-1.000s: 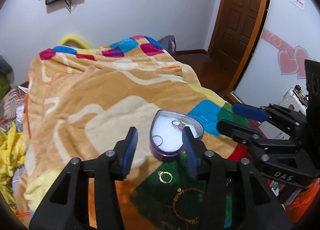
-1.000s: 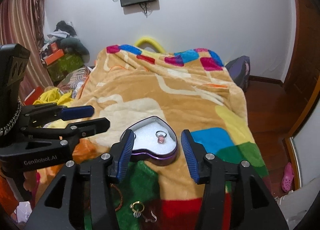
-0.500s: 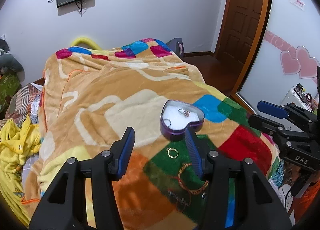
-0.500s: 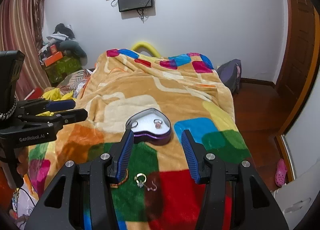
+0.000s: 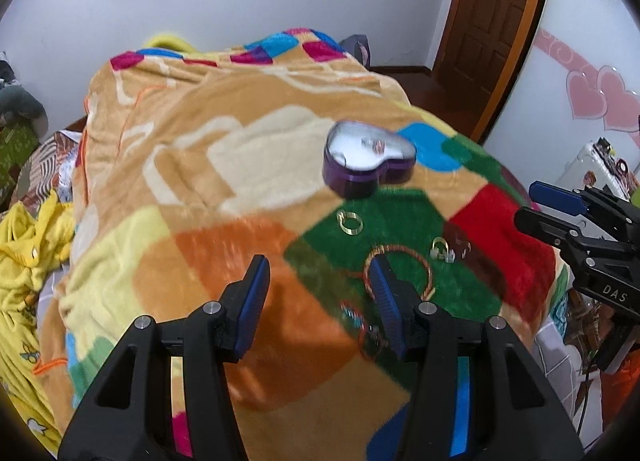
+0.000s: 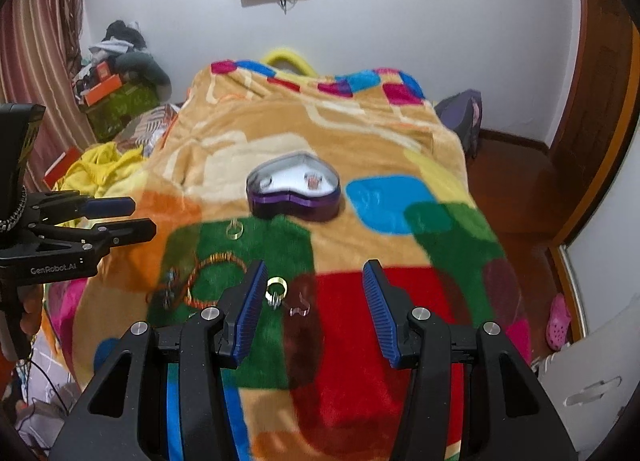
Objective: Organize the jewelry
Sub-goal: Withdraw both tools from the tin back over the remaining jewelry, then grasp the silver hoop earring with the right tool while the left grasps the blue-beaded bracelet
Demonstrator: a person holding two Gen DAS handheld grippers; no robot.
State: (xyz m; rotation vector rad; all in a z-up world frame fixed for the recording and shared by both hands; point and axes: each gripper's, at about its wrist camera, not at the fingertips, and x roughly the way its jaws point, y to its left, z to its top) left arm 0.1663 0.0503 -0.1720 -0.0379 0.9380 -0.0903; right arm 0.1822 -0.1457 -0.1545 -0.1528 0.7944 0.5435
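I see a plush fleece blanket (image 6: pixel 360 141) with blocky patches of tan, green, red, blue and orange spread over the bed. On it sits the box (image 5: pixel 368 165), a heart-shaped purple tin with a shiny rim and a white padded inside; two rings rest on the padding, one with a pinkish stone, though blur smears their detail. Just below the box a plain gold ring (image 5: pixel 349 222) lies on a green patch. Nearer me a twisted red-and-gold bracelet (image 6: pixel 216 273) curls on the green, partly hidden behind my left finger in the left view. A small gold ring (image 6: pixel 276 288) and a clear hooked piece (image 6: pixel 300 309) beside it lie where green meets red; I cannot tell what the clear piece is. My left gripper (image 5: pixel 318 301) is spread wide, holding nothing, ribbed blue pads facing each other. My right gripper (image 6: pixel 312 301) is likewise spread and empty, hovering over the small gold ring.
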